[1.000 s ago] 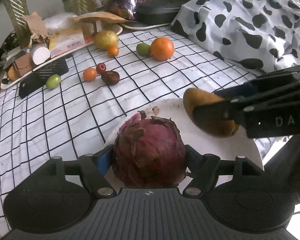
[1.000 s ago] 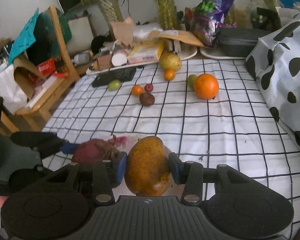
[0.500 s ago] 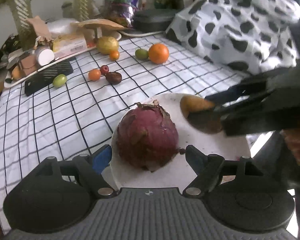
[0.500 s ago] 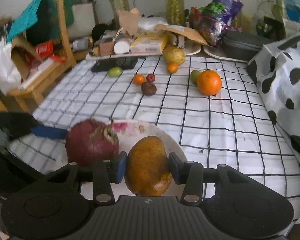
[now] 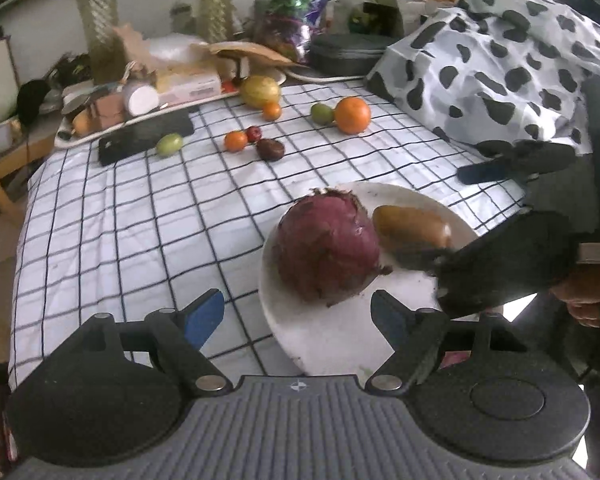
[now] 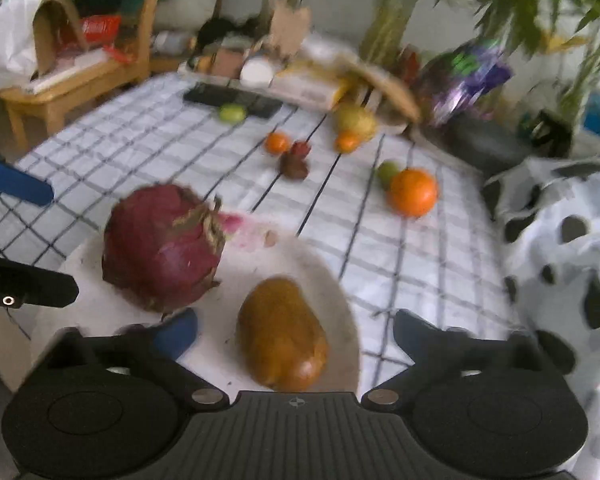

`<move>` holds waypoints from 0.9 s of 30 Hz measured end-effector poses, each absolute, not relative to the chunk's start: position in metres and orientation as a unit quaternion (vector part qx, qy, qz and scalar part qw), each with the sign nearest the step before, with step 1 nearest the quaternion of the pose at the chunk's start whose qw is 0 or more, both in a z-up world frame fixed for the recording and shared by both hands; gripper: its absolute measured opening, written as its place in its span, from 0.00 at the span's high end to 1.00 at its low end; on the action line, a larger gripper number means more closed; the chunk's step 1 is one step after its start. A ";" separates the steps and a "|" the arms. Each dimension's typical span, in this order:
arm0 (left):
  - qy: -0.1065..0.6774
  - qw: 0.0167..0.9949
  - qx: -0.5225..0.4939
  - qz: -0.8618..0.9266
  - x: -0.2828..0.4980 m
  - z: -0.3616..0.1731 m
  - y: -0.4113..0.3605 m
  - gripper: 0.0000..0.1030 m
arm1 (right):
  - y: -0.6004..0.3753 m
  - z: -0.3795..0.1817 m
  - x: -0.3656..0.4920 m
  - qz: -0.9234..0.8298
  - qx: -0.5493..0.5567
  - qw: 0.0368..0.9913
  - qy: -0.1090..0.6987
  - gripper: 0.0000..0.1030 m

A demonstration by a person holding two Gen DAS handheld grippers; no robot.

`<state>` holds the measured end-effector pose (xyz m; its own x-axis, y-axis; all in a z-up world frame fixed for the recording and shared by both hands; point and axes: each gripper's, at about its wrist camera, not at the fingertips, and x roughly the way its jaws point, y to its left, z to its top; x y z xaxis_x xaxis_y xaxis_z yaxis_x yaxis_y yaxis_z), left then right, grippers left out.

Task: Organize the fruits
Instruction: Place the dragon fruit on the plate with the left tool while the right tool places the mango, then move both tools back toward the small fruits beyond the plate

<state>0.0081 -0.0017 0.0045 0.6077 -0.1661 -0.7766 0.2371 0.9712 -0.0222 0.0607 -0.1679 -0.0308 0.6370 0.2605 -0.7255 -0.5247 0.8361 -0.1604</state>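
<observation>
A dark red dragon fruit [image 5: 327,247] and a brown-yellow mango [image 5: 411,227] lie side by side on a white plate [image 5: 332,336] at the near edge of the checked tablecloth. My left gripper [image 5: 298,314] is open and empty, pulled back from the dragon fruit. My right gripper [image 6: 294,330] is open, its fingers either side of the mango [image 6: 282,334], not touching it; the dragon fruit [image 6: 162,246] lies to its left. Further back lie an orange [image 5: 352,115], a green fruit [image 5: 322,113], small orange fruits [image 5: 236,141], a dark fruit [image 5: 271,149] and a yellow mango [image 5: 260,91].
A black phone [image 5: 144,139] and a green fruit [image 5: 169,144] lie at the back left. A cluttered tray [image 5: 140,100] and plants stand behind. A cow-print cloth [image 5: 500,64] covers the right side. A wooden chair [image 6: 80,72] stands left of the table.
Both grippers opened and drew back. The left let go of the dragon fruit, the right let go of the mango; both fruits now rest on the plate.
</observation>
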 end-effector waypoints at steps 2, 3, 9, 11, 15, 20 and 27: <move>0.428 0.896 0.034 -0.112 0.006 0.006 0.000 0.22 | -0.172 -0.025 0.055 0.221 -0.165 0.888 0.367 0.00; 0.425 0.898 0.031 -0.113 0.004 0.008 0.001 0.22 | -0.175 -0.022 0.051 0.221 -0.156 0.890 0.367 0.00; 0.425 0.897 0.035 -0.115 -0.003 0.010 -0.003 0.22 | -0.179 -0.016 0.038 0.197 -0.127 0.889 0.392 0.00; 0.425 0.896 0.040 -0.119 -0.005 0.011 -0.005 0.22 | -0.179 -0.018 0.037 0.180 -0.115 0.885 0.414 0.00; 0.423 0.897 0.051 -0.120 -0.006 0.013 -0.009 0.22 | -0.181 -0.019 0.031 0.158 -0.110 0.879 0.436 0.00; 0.412 0.901 0.062 -0.117 -0.007 0.015 -0.014 0.22 | -0.183 -0.011 0.031 0.137 -0.110 0.884 0.433 0.00; 0.397 0.909 0.060 -0.113 -0.005 0.016 -0.011 0.22 | -0.190 -0.008 0.034 0.132 -0.089 0.892 0.423 0.00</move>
